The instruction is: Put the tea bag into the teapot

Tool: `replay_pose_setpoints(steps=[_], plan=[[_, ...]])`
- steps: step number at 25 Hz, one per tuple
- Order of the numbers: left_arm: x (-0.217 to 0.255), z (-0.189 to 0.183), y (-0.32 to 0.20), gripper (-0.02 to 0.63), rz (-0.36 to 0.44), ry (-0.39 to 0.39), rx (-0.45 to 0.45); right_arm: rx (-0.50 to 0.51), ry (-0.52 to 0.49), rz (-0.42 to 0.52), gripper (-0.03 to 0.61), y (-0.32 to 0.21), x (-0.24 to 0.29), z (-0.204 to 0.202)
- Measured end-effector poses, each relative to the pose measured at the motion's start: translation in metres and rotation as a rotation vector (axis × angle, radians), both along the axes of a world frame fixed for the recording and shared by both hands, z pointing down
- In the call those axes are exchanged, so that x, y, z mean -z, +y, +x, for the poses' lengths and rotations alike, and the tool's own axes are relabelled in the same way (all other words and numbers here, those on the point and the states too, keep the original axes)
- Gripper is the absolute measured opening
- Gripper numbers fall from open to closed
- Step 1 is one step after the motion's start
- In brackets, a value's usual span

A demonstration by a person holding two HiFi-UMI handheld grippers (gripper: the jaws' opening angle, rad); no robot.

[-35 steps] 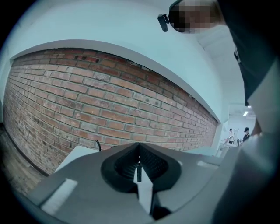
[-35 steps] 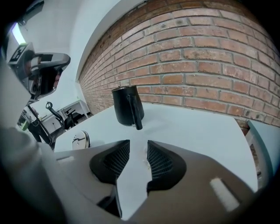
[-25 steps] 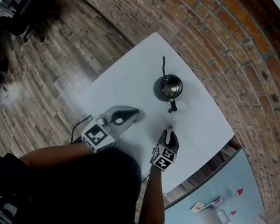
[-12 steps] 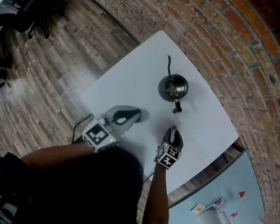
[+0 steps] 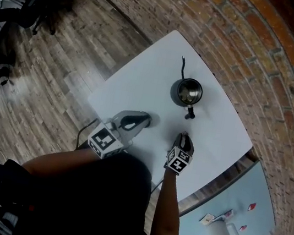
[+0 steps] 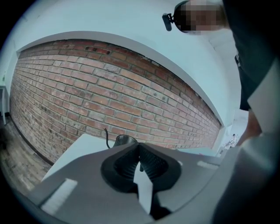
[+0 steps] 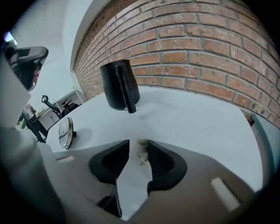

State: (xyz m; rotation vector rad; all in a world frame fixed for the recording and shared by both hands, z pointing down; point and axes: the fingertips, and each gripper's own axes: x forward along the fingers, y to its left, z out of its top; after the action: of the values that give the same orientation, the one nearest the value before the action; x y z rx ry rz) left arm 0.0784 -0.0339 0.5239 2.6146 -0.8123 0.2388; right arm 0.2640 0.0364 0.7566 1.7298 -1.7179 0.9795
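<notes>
The black teapot (image 5: pixel 188 92) stands open-topped toward the far side of the white table (image 5: pixel 142 80). It also shows in the left gripper view (image 6: pixel 124 140) and the right gripper view (image 7: pixel 119 85). A small pale tea bag (image 7: pixel 141 154) lies on the table between the jaws of my right gripper (image 7: pixel 138 142), close to the right pad and clear of the left one. Those jaws have just been closing and still stand open. In the head view my right gripper (image 5: pixel 184 136) hides the bag, just short of the teapot. My left gripper (image 5: pixel 144 120) hovers to the left, its tips (image 6: pixel 139 147) together and empty.
A round metal lid (image 7: pixel 65 132) stands on edge on the table, left of the right gripper. A brick wall (image 5: pixel 247 53) runs behind the table. Wooden floor (image 5: pixel 62 55) lies beyond the left edge. A pale blue surface (image 5: pixel 232 206) with small items sits past the right edge.
The right gripper has sunk slightly toward the table over the tea bag. The left gripper has stayed put. The head view has shifted a little.
</notes>
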Motion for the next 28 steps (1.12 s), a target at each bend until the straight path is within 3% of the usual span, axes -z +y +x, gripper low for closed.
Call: replay_pose_setpoints(steps=[20,28], plan=[[0.001,-0.024,-0.001,0.0,0.02,-0.016,0.059,-0.039,0.032,-0.019,0.06,-0.002,-0.006,0.007],[0.009,-0.033,-0.001,0.0,0.041,0.001,0.074,-0.08,0.023,0.034,0.052,-0.008,0.012,0.016]])
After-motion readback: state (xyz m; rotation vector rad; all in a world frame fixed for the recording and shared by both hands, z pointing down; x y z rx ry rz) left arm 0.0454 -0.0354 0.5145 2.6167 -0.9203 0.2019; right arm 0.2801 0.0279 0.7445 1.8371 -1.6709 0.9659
